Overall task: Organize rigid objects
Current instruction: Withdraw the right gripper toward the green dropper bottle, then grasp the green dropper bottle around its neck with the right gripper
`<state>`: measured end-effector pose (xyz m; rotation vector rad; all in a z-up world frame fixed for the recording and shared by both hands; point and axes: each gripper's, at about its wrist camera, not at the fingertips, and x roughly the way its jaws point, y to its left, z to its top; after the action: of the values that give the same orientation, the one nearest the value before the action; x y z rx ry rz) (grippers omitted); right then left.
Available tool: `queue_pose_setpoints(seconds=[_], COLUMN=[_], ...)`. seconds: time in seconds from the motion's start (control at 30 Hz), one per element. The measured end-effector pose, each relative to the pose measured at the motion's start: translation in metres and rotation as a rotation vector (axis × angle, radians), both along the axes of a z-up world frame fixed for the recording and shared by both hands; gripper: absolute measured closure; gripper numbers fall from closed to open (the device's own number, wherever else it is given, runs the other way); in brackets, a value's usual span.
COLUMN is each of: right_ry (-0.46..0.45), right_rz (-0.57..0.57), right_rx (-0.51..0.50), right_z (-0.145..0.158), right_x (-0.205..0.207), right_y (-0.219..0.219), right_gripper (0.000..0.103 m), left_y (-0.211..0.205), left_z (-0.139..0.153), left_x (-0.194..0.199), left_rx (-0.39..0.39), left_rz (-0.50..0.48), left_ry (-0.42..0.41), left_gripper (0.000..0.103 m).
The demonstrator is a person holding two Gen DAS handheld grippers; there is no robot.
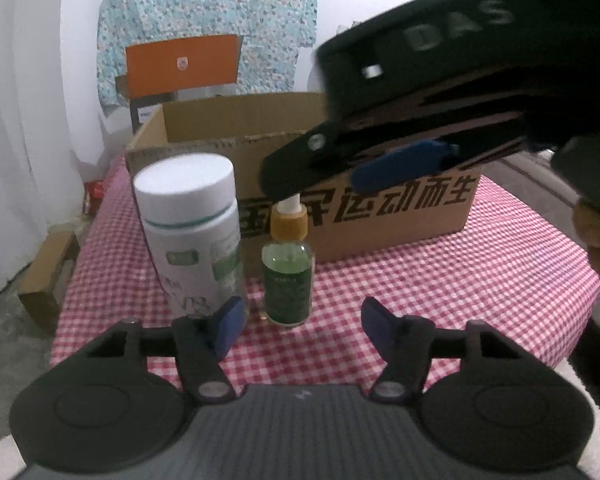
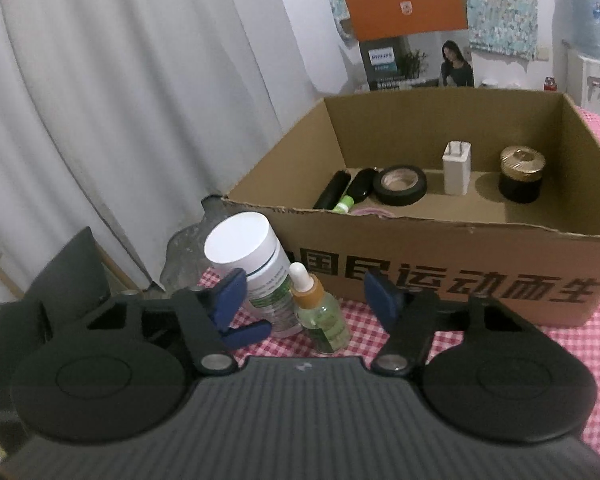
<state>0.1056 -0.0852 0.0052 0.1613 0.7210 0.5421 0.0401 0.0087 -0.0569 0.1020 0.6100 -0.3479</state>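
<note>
Hovering low over the checked cloth (image 1: 400,280), the left gripper (image 1: 298,322) held its blue pads apart with nothing between them; the left pad (image 1: 230,322) overlapped the foot of the white jar (image 1: 192,236), though contact could not be told. Its body was black, ribbed plastic with two round discs at the sides. Just past the pads stood the jar, a tall smooth cylinder with a flat white lid and a green-printed label, and beside it, close on the right, a dropper bottle (image 1: 287,272) of clear glass with green liquid, an amber collar and a white bulb. The right gripper (image 2: 304,300) hung above them, also parted and empty, its black fingers angled down toward the dropper's top; in its own view the bottle (image 2: 320,312) sat between its pads with clear space on either side, and the jar (image 2: 256,264) lay just by the left pad. Both bottles stood upright on the red-and-white gingham, directly in front of the box (image 2: 460,248). That box was plain brown corrugated card with a torn front rim and bold black characters on its face. Inside lay two dark tubes (image 2: 346,188), a roll of black tape (image 2: 400,185), a white rectangular block (image 2: 456,168) and a black pot (image 2: 522,174) with a gold lid. Behind hung pale pleated curtains (image 2: 100,100)
</note>
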Motion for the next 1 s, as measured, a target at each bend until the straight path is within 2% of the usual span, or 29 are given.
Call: queue_pose_setpoints(seconds=[0.23,0.3,0.43,0.77,1.0], right_ry=[0.022,0.018,0.029,0.048,0.062], right_rz=[0.010,0.018,0.041,0.057,-0.015], right_rx=[-0.018,-0.017,-0.002,-0.011,-0.016], right_z=[-0.012,-0.014,-0.017,-0.012,-0.012], right_x=[0.020,0.023,0.026,0.014,-0.008], right_y=[0.009,0.011,0.010,-0.002,-0.030], right_gripper=[0.066,0.074,0.082,0.083,0.083], left_y=[-0.003,-0.005,-0.008,-0.017,-0.041], left_z=[-0.011,-0.013,-0.018,-0.020,-0.020], left_x=[0.012,0.016,0.022,0.018,0.007], left_rx=[0.004,0.004,0.003,-0.079,-0.109], left_rz=[-0.021,-0.020,-0.007,0.018,-0.063], left_ry=[0.016,0.018,0.021,0.022,0.046], left_gripper=[0.042,0.042,0.043,0.044,0.044])
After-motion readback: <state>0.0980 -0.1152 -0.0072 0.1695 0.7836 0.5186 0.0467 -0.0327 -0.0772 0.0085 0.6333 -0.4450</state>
